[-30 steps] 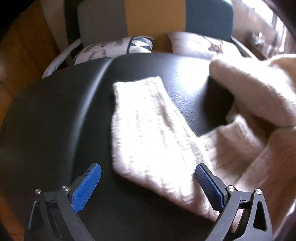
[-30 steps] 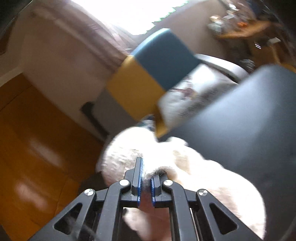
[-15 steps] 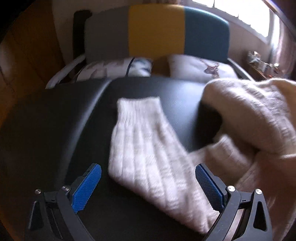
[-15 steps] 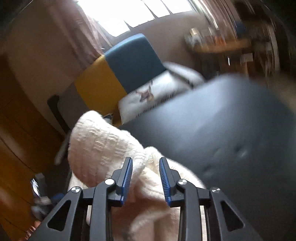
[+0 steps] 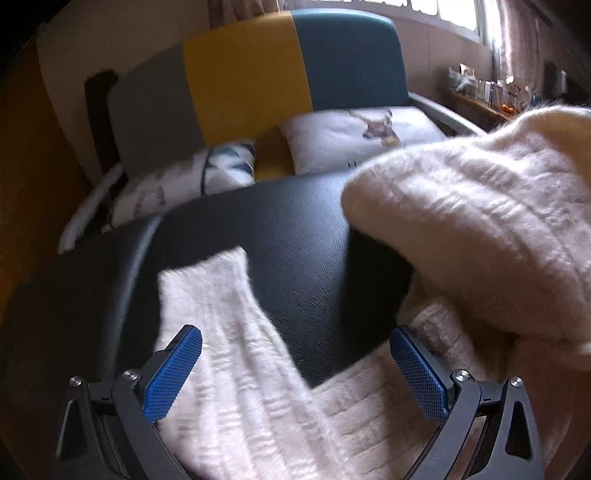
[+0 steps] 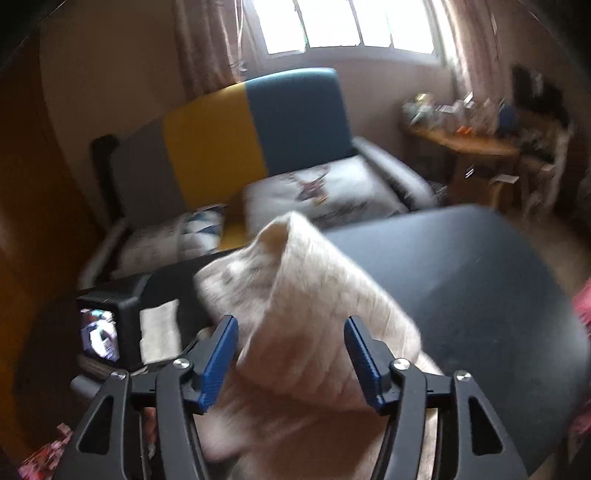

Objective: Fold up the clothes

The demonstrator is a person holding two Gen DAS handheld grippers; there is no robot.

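Grey-yellow-teal sofa (image 6: 236, 147) beneath bright window (image 6: 347, 22), cluttered wooden desk (image 6: 469, 144) alongside.

I work in home living room: tricolour sofa (image 6: 258, 140) with cushions (image 5: 362, 136), curtained window (image 6: 347, 26), cluttered wooden side table (image 6: 465, 144).

Both fisheye views looked forward and downward along their own gripper fingers, close above the black leather-grained tabletop (image 5: 303, 258) (image 6: 461, 273). Each faced the grey, yellow and teal upholstered sofa back (image 5: 251, 81) (image 6: 236, 136) and window beyond. They shared the cream ribbed knit sweater (image 5: 480, 221) (image 6: 306, 295), the printed white cushions (image 5: 362, 133) (image 6: 332, 192) and the cluttered wooden side table (image 5: 484, 103) (image 6: 469, 140).
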